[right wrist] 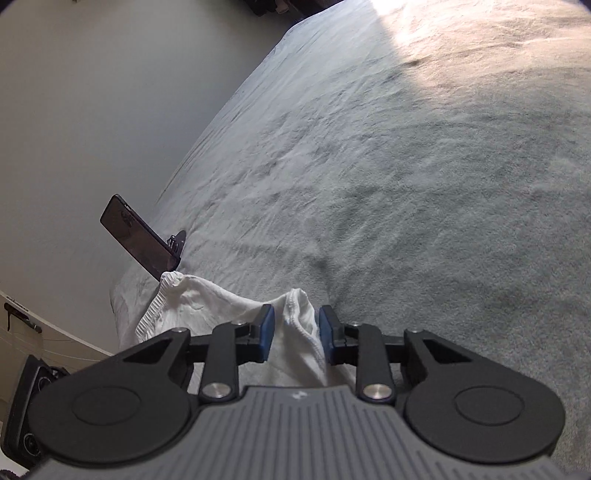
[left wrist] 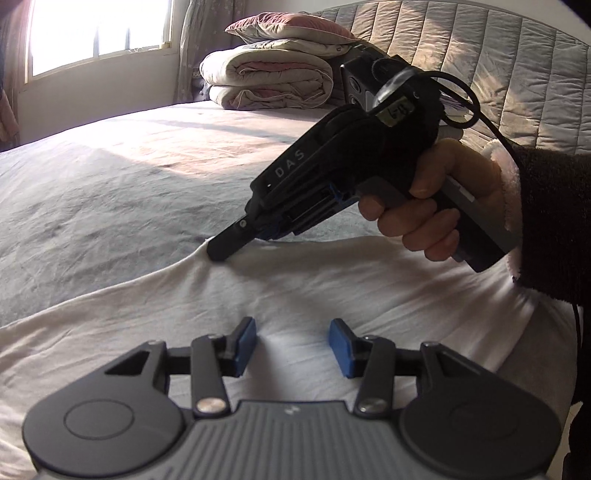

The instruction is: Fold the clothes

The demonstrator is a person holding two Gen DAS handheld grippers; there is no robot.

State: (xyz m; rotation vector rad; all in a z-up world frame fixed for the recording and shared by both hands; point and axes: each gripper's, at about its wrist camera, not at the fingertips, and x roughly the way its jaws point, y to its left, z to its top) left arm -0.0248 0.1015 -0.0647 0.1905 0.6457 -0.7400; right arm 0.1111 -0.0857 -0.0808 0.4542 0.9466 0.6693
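A white garment (left wrist: 332,288) lies spread on the grey bed sheet (left wrist: 110,192). My left gripper (left wrist: 293,343) hovers just above its middle, open, with nothing between its blue pads (left wrist: 245,343). A hand in a dark sleeve holds my right gripper (left wrist: 221,251), whose tip sits at the garment's far edge. In the right wrist view a bunched hem of the white garment (right wrist: 192,306) fills the space between the blue pads (right wrist: 267,332) of my right gripper (right wrist: 295,332), which is shut on it.
Folded quilts with a pillow on top (left wrist: 266,81) are stacked against the padded headboard (left wrist: 461,55). A bright window (left wrist: 99,29) is at the far left. A dark phone on a stand (right wrist: 136,236) stands at the bed's edge beside the garment. The grey sheet (right wrist: 406,184) stretches ahead.
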